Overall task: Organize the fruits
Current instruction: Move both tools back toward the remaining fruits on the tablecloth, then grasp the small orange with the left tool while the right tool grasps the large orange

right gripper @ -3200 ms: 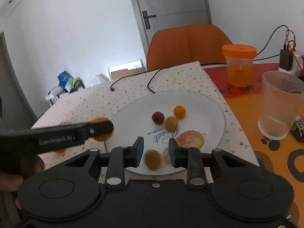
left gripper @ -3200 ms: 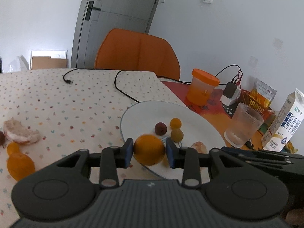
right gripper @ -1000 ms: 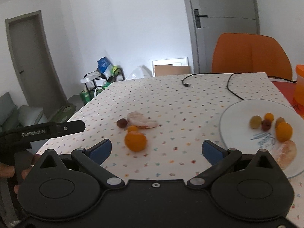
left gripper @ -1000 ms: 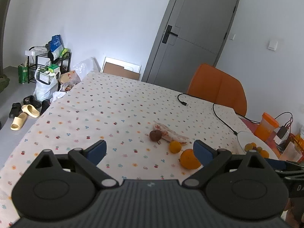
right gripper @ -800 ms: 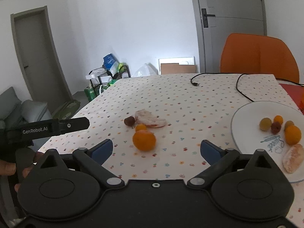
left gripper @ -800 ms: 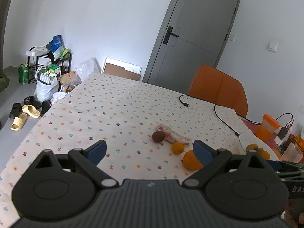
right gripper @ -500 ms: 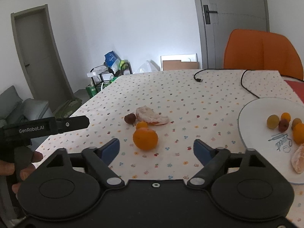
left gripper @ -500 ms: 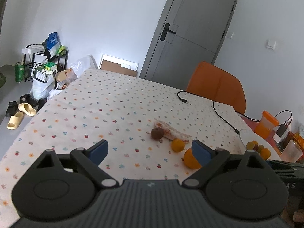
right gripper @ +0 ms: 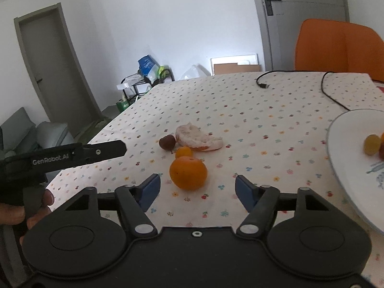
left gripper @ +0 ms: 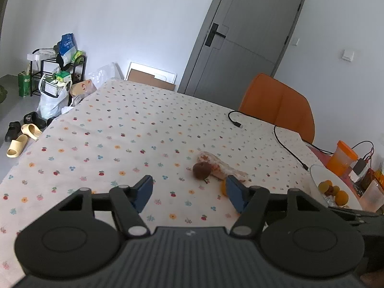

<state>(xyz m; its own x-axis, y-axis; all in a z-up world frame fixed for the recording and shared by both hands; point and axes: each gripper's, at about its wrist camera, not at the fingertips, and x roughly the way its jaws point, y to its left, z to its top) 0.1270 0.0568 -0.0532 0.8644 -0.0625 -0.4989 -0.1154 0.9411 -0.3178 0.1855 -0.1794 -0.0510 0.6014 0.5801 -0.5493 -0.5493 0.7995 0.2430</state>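
Right gripper (right gripper: 195, 188): black two-finger tool with blue pads. Jaws about half open, having just been closing. The large round orange (right gripper: 188, 172) sits on the worktop (right gripper: 240, 110) just ahead of the pads, within the line of the gap; neither pad touches it.

Left gripper (left gripper: 189, 193): same make. Jaws about half open, having just been closing. Only bare cloth lies between the pads. In the right wrist view its fingers reach in from the left edge, gripped by a hand (right gripper: 14, 213).

Worktop: covered with a white cloth printed with small coloured flowers.

Loose fruit, clustered mid-worktop:
- small orange kumquat-like fruit (right gripper: 183, 153), just behind the large orange; in the left wrist view partly hidden by the right pad.
- dark brown-red round fruit (left gripper: 202, 170), beside the kumquat.
- pale peeled citrus segment (right gripper: 198, 140), touching the dark fruit.

White round plate (right gripper: 340, 158): at the worktop's right, well apart from the cluster, carrying several small yellow, orange and dark fruits.

Black cable (right gripper: 328, 88): loose across the far side of the worktop.
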